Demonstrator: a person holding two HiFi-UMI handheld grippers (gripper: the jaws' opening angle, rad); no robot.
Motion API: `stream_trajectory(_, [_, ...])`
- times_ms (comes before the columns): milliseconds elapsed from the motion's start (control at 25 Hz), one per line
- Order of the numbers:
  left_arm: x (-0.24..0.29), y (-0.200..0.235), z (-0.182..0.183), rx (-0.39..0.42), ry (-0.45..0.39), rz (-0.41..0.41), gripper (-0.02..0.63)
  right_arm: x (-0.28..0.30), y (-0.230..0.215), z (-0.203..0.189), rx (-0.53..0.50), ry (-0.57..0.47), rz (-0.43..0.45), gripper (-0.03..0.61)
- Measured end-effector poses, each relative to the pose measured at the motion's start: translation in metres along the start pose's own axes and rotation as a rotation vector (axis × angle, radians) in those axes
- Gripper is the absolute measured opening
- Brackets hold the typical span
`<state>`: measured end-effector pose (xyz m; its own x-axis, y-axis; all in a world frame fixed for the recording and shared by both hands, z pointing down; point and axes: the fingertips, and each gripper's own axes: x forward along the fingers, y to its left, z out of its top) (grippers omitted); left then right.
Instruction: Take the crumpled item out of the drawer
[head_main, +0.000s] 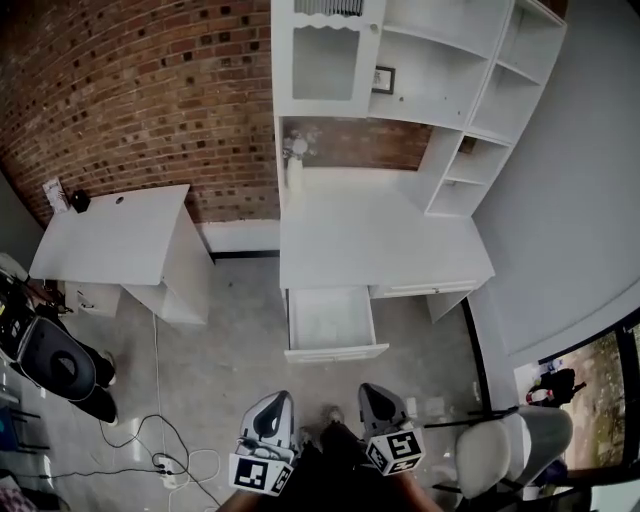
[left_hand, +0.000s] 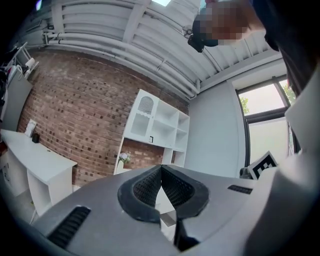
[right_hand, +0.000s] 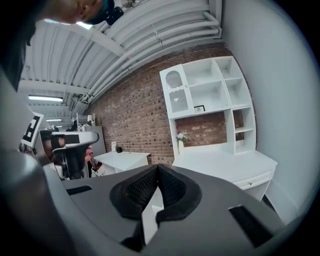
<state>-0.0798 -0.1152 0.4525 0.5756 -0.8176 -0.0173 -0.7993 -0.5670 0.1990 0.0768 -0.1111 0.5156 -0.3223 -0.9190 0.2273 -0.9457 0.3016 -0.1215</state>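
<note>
The white desk (head_main: 380, 240) has its left drawer (head_main: 331, 320) pulled open toward me. The drawer's inside looks pale and bare from the head view, and I make out no crumpled item in it. Both grippers hang low near my body, well short of the drawer. My left gripper (head_main: 271, 402) is shut with nothing between its jaws, and its tips meet in the left gripper view (left_hand: 161, 168). My right gripper (head_main: 376, 394) is also shut and empty, tips touching in the right gripper view (right_hand: 158, 167).
A white shelf unit (head_main: 430, 80) rises from the desk's back, with a small flower vase (head_main: 295, 160) below it. A second white desk (head_main: 110, 235) stands to the left. An office chair (head_main: 55, 365) and floor cables (head_main: 170, 455) lie left, and another chair (head_main: 500, 445) is right.
</note>
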Motion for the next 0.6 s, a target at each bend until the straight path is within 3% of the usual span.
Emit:
stream_trajectory(320, [0.091,0.056,-0.009,-0.028,0.030,0.026,0.025,0.137,-0.059,-0.031,-0.040,0.154,0.004,0.014])
stream_trajectory(600, [0.186,0.104,-0.024,-0.026,0.098,0.056,0.025,0.252,-0.115,-0.120,-0.034,0.413,0.039,0.037])
